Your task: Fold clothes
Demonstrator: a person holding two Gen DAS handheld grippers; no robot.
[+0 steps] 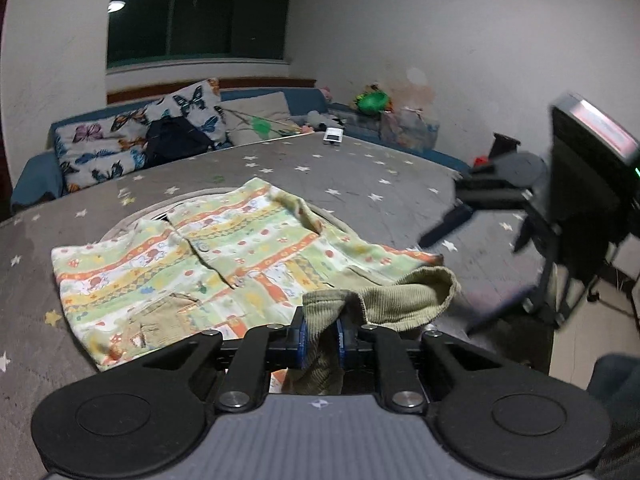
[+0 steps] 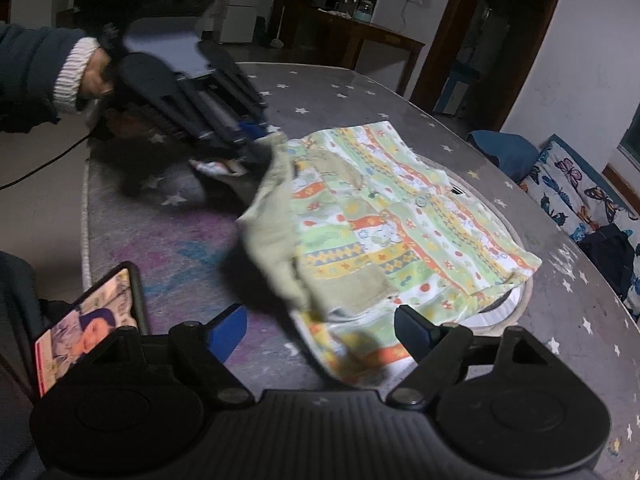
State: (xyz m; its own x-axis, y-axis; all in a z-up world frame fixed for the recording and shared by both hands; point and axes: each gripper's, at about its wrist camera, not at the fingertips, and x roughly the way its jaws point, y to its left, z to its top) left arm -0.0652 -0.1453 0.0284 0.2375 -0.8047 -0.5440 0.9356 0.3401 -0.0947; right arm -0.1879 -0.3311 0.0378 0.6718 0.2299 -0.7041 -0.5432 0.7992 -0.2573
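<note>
A child's patterned shirt, striped green, yellow and orange, lies spread on the grey star-print table. My left gripper is shut on the shirt's olive corduroy cuff at the near edge and holds it lifted. In the right wrist view the left gripper shows at the shirt's far left edge, pinching the olive fabric. My right gripper is open and empty, just before the shirt's near edge. It also shows in the left wrist view, off to the right above the table.
A phone with a lit screen lies at the table's near left edge. A small white box sits at the table's far side. A sofa with butterfly cushions stands behind. A dark wooden table stands beyond.
</note>
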